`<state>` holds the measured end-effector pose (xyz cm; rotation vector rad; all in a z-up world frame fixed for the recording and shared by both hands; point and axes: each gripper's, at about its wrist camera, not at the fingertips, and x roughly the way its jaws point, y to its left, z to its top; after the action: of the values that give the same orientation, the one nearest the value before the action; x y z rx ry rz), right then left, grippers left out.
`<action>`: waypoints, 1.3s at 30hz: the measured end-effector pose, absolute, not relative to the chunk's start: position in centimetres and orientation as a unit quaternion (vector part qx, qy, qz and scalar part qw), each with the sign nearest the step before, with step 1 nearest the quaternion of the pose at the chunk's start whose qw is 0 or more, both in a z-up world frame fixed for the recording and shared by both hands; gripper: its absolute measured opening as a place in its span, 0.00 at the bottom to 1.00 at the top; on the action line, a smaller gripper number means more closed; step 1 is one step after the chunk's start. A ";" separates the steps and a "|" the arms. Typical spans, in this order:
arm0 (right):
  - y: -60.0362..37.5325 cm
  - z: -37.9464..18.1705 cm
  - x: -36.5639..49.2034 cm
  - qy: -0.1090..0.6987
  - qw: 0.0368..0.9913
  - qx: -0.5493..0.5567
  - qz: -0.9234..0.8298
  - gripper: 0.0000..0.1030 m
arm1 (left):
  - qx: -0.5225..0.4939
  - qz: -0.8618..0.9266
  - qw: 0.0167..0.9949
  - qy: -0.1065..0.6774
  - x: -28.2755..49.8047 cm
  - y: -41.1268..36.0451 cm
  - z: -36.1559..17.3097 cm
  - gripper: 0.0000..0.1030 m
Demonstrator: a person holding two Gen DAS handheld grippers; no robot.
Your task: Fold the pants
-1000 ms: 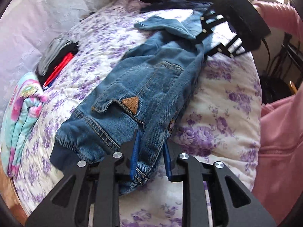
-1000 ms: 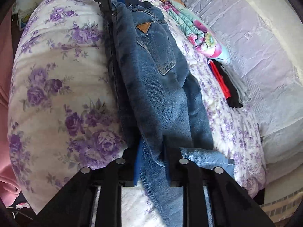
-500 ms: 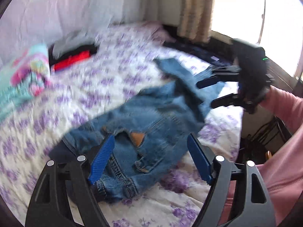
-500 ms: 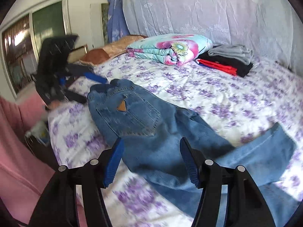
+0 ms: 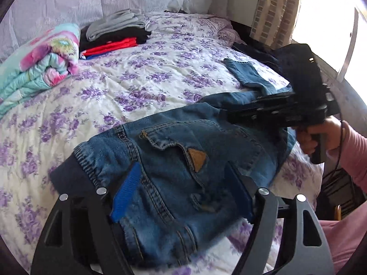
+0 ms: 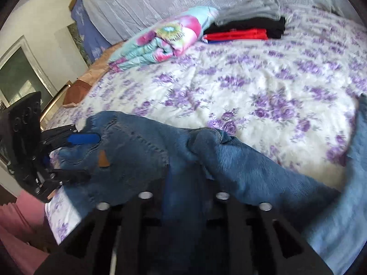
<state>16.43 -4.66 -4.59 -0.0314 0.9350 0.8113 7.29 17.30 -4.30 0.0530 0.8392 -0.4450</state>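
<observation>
Blue jeans [image 5: 183, 160] with a tan triangular patch lie along the near edge of the flowered bed [image 5: 149, 87], legs running off to the right. My left gripper [image 5: 183, 192] is open, its blue pads straddling the waistband end from above. My right gripper [image 6: 183, 183] is down in the jeans [image 6: 142, 158] at mid-leg; denim bunches between its fingers, and the jaws look shut on it. The right gripper also shows in the left wrist view [image 5: 231, 116]. The left gripper shows open in the right wrist view [image 6: 75, 155].
A folded floral quilt [image 5: 39, 61] lies at the back left of the bed. A stack of grey, black and red folded clothes [image 5: 114, 34] sits beside it. A curtain and window [image 5: 282, 6] are at the right. My pink sleeve [image 5: 355, 151] is at the right edge.
Both grippers let go of the jeans and opened half a second ago. Now the left hangs open over the waistband and the right has closed into the leg fabric.
</observation>
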 end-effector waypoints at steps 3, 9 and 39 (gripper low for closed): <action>-5.6 -3.4 16.1 0.417 0.824 -0.012 0.383 0.34 | 0.008 -0.235 0.898 0.371 5.9 17.2 -2.5 0.77; -4.5 -7.0 20.9 0.438 0.835 -0.041 0.332 0.22 | 0.056 -0.197 0.887 0.413 5.8 15.7 -6.8 0.88; -19.9 1.3 26.9 0.442 0.896 0.043 0.017 0.96 | -0.080 -0.199 0.877 0.430 10.4 -0.3 -7.0 0.95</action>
<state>26.95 -19.86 1.33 0.0886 0.9161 0.0347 10.43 -0.25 -7.03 -0.1663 0.8964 -0.4144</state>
